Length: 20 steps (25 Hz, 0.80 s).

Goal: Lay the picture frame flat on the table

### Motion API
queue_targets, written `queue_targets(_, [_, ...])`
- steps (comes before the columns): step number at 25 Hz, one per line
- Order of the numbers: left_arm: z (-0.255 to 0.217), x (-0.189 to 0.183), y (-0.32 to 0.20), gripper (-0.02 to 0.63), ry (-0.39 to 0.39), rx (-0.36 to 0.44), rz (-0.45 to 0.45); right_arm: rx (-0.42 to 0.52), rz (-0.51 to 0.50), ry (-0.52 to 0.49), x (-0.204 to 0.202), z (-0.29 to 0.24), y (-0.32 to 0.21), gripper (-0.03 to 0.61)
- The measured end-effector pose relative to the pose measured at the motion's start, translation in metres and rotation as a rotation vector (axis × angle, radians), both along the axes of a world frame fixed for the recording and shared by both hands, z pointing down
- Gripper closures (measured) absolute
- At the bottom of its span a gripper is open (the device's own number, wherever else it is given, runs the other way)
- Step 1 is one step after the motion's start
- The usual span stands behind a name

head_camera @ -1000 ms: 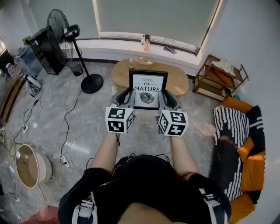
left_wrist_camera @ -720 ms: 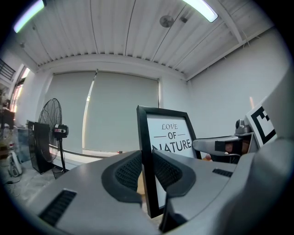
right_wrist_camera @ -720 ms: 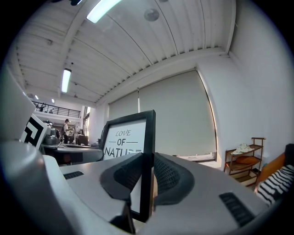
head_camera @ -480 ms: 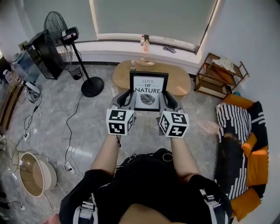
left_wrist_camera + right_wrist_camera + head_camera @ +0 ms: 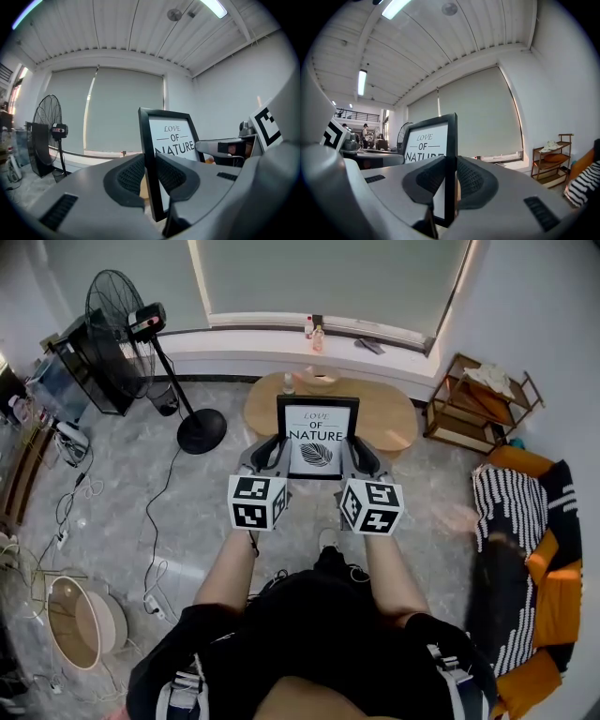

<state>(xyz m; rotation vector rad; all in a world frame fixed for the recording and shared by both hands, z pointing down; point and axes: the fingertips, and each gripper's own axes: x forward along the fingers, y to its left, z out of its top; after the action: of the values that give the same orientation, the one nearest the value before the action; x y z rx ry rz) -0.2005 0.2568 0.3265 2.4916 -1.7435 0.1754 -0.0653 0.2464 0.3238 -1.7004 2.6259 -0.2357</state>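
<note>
The picture frame [image 5: 318, 437] was held upright off the oval wooden table [image 5: 394, 420], with its print facing the person. The left gripper [image 5: 271, 453] pinched its left edge and the right gripper [image 5: 360, 455] its right edge, both sets of jaws narrow on the black moulding.
</note>
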Motion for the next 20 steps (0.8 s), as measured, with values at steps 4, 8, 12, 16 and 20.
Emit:
queue_targets(4, [-0.001, 0.007, -0.048, 0.526, -0.01, -0.004, -0.008, -0.008, -0.013, -0.012, 0.006, 0.0, -0.051, 0.488])
queue_targets(8, [-0.01, 0.015, -0.105, 0.525, -0.017, -0.001, -0.021, -0.002, -0.033, -0.014, 0.015, -0.009, -0.111, 0.488])
queue_targets(12, [-0.014, 0.036, -0.168, 0.524, -0.022, -0.017, -0.034, -0.01, -0.046, -0.015, 0.034, -0.014, -0.177, 0.488])
queue_targets(16, [-0.013, 0.067, -0.238, 0.523, -0.032, -0.038, -0.032, -0.025, -0.049, -0.021, 0.065, -0.014, -0.248, 0.488])
queue_targets(20, [-0.012, 0.095, -0.301, 0.523, -0.04, -0.046, -0.027, -0.039, -0.045, -0.025, 0.093, -0.012, -0.311, 0.488])
